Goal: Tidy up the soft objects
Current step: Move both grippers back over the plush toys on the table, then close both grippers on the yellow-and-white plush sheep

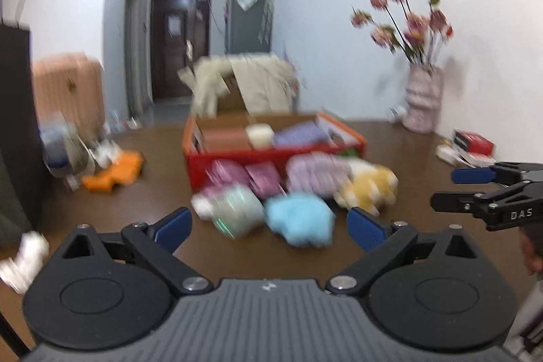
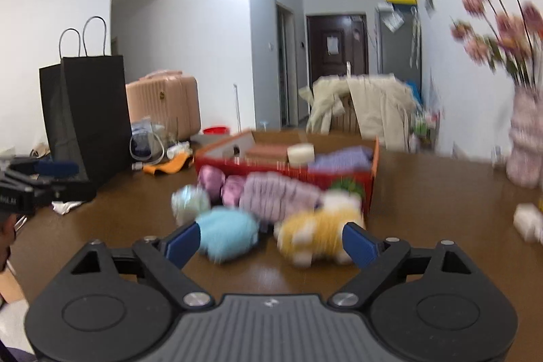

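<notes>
— Both tongs hang spread and empty: left gripper (image 1: 268, 228) facing the blue plush (image 1: 298, 223), right gripper (image 2: 268, 243) the yellow plush (image 2: 319, 234).
— Why there?
— Probably choosing. Soft toys sit heaped on the brown table (image 2: 441, 192), against the red box (image 1: 237, 163), some rolls already inside. Vase (image 1: 422, 100), suitcase (image 2: 163, 107) behind.
</notes>
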Tool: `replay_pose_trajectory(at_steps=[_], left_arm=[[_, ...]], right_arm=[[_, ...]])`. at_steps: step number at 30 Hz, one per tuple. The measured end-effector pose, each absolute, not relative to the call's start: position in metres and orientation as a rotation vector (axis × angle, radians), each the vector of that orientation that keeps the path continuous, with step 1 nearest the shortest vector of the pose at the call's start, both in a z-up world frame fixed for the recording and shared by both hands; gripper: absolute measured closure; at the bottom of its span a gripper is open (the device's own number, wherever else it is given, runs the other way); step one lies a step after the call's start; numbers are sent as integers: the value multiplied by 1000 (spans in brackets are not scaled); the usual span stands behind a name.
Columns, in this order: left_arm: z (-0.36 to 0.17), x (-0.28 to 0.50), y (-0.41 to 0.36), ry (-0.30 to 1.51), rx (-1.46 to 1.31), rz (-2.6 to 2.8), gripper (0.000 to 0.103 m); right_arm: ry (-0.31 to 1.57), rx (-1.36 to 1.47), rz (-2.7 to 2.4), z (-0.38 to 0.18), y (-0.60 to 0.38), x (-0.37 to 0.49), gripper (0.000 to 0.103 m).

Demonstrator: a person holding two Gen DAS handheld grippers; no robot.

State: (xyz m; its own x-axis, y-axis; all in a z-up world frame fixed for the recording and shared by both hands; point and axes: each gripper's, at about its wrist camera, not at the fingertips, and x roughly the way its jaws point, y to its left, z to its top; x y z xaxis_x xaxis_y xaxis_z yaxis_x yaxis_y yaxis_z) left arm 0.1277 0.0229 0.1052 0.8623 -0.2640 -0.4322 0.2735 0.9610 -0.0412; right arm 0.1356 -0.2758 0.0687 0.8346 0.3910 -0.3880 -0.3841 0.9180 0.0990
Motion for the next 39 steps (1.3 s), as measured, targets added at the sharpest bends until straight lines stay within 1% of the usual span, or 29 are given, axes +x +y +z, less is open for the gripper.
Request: replay_pose_trajectory(at_steps=[5,7,8,9,10,11,12,17,19,21,26,28,30,33,37,38,39], left_arm=[[99,153,5,482,1,-341,4],[97,165,-5,481,-39,-389,8],[96,175,-13,492,-69,-421,13],[94,183,-23,509,-89,-443,21],[91,194,-32,533,-113,-471,25],[87,206,-42,563,-134,-497,32],[82,218,-52,599,-155,-516,37],[53,271,-90,721,-243,-529,39],[45,283,-94,753,-265,-512,39],[38,294,-95,777,-294,-503,39],[30,303,-95,778,-313,-501,39],[31,300,-97,758,-298,-508,39],[31,297,-97,766,-313,-546,44],[29,290,-99,796,-313,-580,47],[24,273,-102,816,-270,-615,48],[23,269,-102,821,-266,-618,49],[22,265,-101,824,-269,-622,54]], right_arm=[[450,55,393,56,-292,140,13],[446,70,378,56,-299,151,13],[448,86,374,56,-303,159,14],[456,95,365,57,-307,168,14],[464,99,353,56,-310,178,15],[472,102,345,56,-312,186,16],[484,108,337,55,-315,197,19],[546,181,352,49,-331,250,31],[571,238,384,43,-335,272,34],[586,299,417,35,-337,291,41],[653,355,438,12,-333,317,44],[664,407,444,6,-337,315,45],[673,439,424,6,-342,309,47],[677,443,390,8,-347,288,49],[666,483,373,4,-352,251,50],[658,488,363,3,-352,241,50],[653,492,357,3,-353,234,50]])
